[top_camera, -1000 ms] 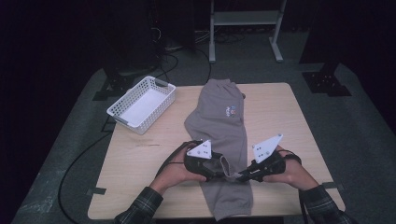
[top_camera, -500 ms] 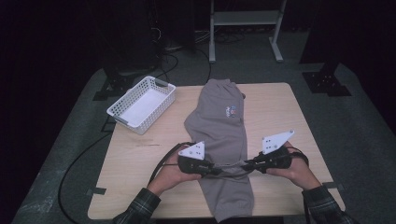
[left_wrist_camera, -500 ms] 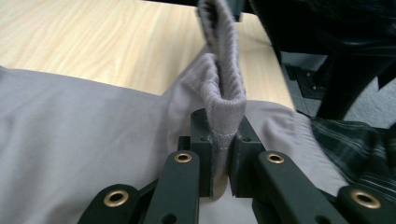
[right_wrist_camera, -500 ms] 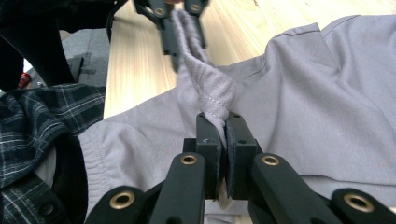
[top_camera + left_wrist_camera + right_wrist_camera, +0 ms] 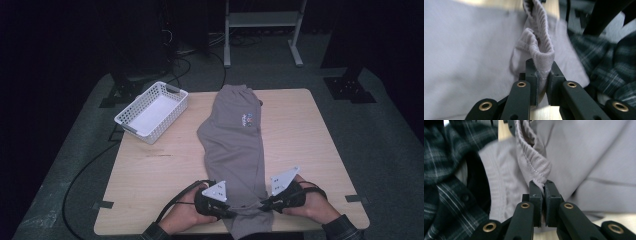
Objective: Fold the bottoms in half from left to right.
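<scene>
Grey sweatpants (image 5: 235, 145) lie lengthwise on the wooden table (image 5: 150, 170), waistband far, leg ends at the near edge. My left gripper (image 5: 231, 214) sits at the left side of the leg end. Its jaws have just been closing and now pinch the ribbed cuff (image 5: 541, 50), as the left gripper (image 5: 543, 72) view shows. My right gripper (image 5: 262, 205) holds the right side of the same end. In its own view the right gripper (image 5: 543, 187) is shut on a fold of ribbed cuff (image 5: 536, 165).
A white plastic basket (image 5: 152, 111) stands at the table's far left corner. A black cable (image 5: 95, 165) trails off the left edge. Plaid sleeves (image 5: 609, 65) (image 5: 444, 182) lie close behind the cuff. A white shelf frame (image 5: 262, 30) stands on the floor beyond the table.
Both hands have drawn back toward the near edge and sunk lower. The left gripper has shut on the cuff. The leg end now lies stretched between the two grippers.
</scene>
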`<move>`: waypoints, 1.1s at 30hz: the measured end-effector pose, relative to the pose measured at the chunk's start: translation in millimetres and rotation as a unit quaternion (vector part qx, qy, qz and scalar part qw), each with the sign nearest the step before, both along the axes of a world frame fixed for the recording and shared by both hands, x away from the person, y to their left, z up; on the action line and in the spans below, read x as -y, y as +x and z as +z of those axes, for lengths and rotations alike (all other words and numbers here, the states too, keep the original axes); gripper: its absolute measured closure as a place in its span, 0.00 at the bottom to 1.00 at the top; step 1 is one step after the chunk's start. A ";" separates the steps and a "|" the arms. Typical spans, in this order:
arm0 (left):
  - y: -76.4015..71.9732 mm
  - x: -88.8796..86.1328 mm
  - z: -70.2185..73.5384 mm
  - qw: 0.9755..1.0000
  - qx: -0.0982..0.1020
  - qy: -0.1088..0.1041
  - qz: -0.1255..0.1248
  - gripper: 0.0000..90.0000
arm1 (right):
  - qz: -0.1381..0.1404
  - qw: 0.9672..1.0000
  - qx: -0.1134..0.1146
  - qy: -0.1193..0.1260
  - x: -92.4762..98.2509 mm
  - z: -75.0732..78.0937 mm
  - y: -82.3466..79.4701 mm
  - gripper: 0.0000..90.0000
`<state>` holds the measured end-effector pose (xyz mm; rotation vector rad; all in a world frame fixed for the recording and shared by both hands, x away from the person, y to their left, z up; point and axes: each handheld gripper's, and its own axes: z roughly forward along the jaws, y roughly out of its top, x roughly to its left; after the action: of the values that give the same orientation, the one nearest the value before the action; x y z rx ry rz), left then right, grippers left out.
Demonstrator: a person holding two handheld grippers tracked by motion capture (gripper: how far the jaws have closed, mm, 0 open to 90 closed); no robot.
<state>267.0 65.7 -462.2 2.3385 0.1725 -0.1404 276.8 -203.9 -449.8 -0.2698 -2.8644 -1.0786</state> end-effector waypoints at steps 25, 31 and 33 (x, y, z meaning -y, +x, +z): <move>21.1 -22.2 -2.0 0.995 0.066 0.056 0.052 0.72 | -0.096 0.987 0.048 0.119 -15.9 5.1 27.7 0.76; 11.1 -19.8 0.0 0.998 0.048 0.042 0.027 0.55 | -0.069 0.992 0.049 0.089 -21.6 2.3 24.6 0.76; 6.5 -19.5 2.2 0.998 0.045 0.033 0.022 0.49 | -0.051 0.994 0.046 0.080 -23.6 0.5 20.4 0.76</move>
<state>273.5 85.2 -460.0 2.3988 0.1856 -0.0081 297.2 -180.3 -449.3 -0.3693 -2.8492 -1.3640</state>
